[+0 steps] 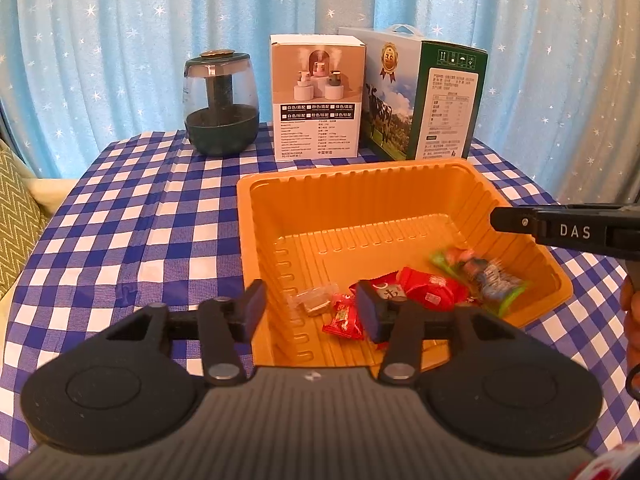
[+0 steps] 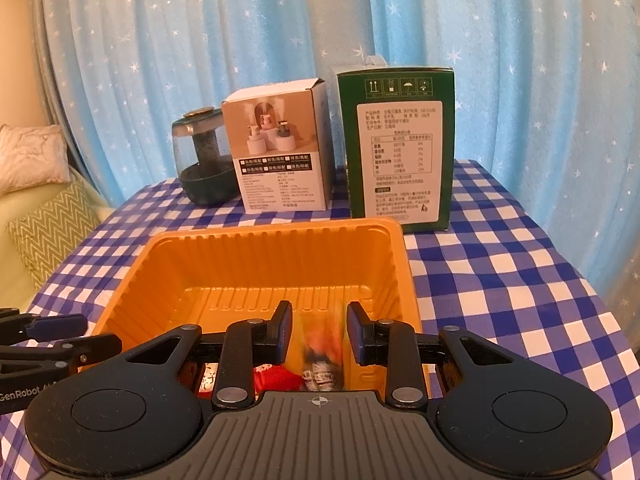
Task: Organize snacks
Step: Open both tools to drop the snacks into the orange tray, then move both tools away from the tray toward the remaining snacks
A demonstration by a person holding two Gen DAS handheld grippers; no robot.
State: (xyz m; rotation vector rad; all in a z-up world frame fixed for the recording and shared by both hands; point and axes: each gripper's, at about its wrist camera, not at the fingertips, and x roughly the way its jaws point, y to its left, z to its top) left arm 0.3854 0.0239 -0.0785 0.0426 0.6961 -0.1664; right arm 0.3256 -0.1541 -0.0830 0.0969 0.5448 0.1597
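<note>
Both my grippers hang over the orange tray (image 1: 400, 184): left gripper (image 1: 310, 306) parted and empty, right gripper (image 2: 316, 332) slightly apart, nothing pinched. Wrapped snacks (image 1: 424, 288) lie in the tray's near corner. Beyond stand a humidifier (image 1: 221, 104) and two boxes (image 1: 318, 96).

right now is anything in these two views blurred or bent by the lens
Left wrist view: sharp overall; the fisheye bows the curtain and darkens the top corners; the snacks in the orange tray read clearly. Right wrist view: same bowing, and the packet between the right gripper fingers is smeared, while the green box text stays crisp.
</note>
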